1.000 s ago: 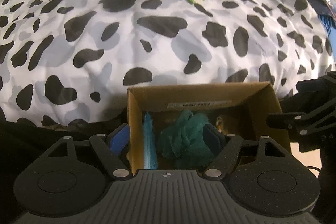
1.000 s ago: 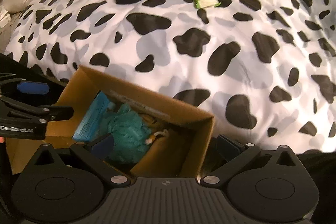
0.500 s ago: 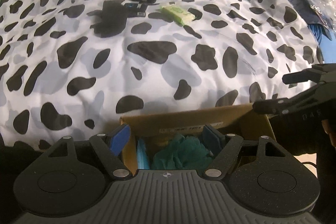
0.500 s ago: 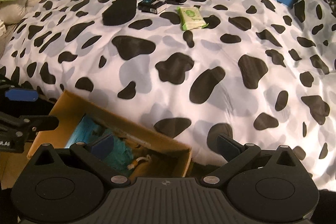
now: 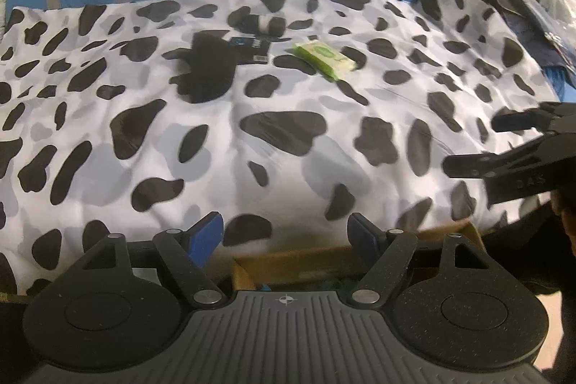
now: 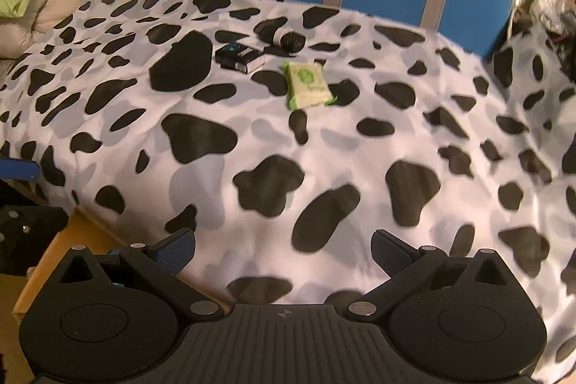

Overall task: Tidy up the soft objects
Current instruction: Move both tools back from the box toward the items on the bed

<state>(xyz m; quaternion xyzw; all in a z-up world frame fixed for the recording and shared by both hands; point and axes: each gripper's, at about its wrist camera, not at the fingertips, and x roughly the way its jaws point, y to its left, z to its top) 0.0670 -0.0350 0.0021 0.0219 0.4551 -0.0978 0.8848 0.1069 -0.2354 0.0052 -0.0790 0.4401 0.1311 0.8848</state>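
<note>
Both the left gripper [image 5: 284, 233] and right gripper [image 6: 282, 249] have fingers spread wide, holding nothing. Just below them sits the brown cardboard box [image 5: 298, 263] against the bed's cow-patterned duvet [image 6: 252, 139]. Farther off lies a green-and-white soft tissue pack [image 6: 307, 83], beside a small black box [image 6: 239, 56].

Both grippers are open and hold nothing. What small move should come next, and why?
Probably reach the right gripper forward toward the green tissue pack. It lies loose on the spotted blanket, ahead of the open fingers, while the cardboard box waits beside the left gripper.
</note>
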